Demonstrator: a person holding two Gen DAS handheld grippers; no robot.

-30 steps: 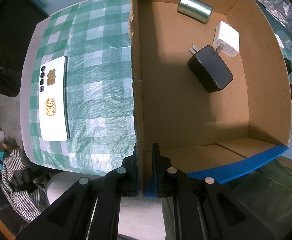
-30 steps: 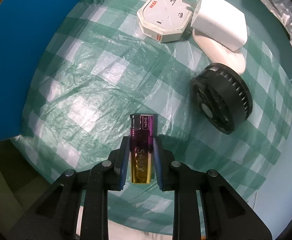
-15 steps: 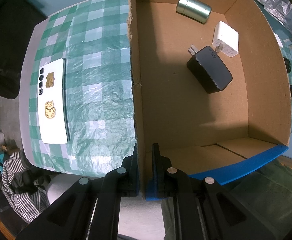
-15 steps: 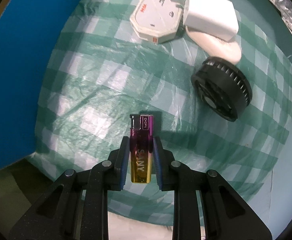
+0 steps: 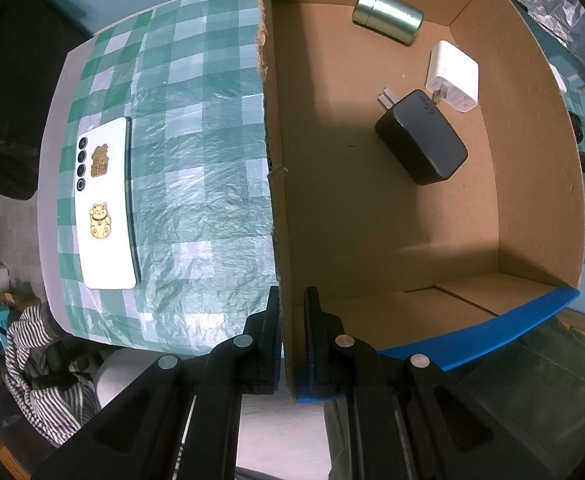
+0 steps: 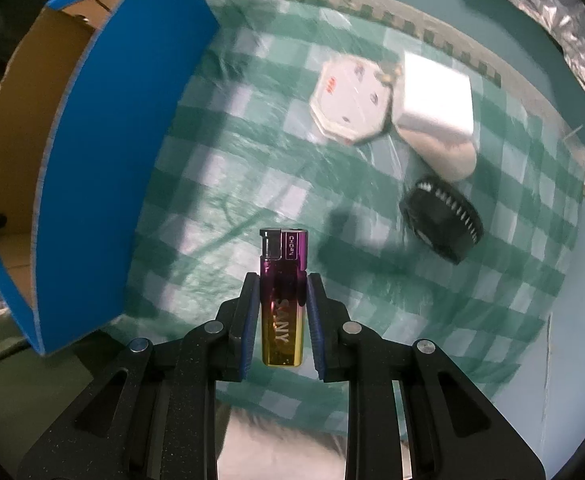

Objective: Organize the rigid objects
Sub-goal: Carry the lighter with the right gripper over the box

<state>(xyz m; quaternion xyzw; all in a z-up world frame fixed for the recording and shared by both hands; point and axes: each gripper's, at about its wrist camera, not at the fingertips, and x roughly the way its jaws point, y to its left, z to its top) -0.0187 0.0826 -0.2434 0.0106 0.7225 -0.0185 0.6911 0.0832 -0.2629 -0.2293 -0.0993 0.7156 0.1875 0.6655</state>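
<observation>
My left gripper (image 5: 292, 308) is shut on the near wall of an open cardboard box (image 5: 276, 184) with blue outer sides. Inside lie a black charger (image 5: 422, 138), a white charger (image 5: 452, 72) and a metal tin (image 5: 386, 16). My right gripper (image 6: 282, 292) is shut on a purple-and-gold lighter (image 6: 282, 296), held above the checked cloth. The box's blue side (image 6: 104, 168) stands to its left.
A white phone (image 5: 106, 204) lies on the green checked cloth (image 5: 196, 160) left of the box. On the right lie an octagonal white box (image 6: 352, 100), a white adapter (image 6: 436, 100) on a pale oval object and a black round part (image 6: 442, 220). Striped fabric (image 5: 36, 368) hangs below the table.
My right gripper has lifted the lighter off the cloth and risen; the box's open top now shows at left. The left gripper still grips the box wall.
</observation>
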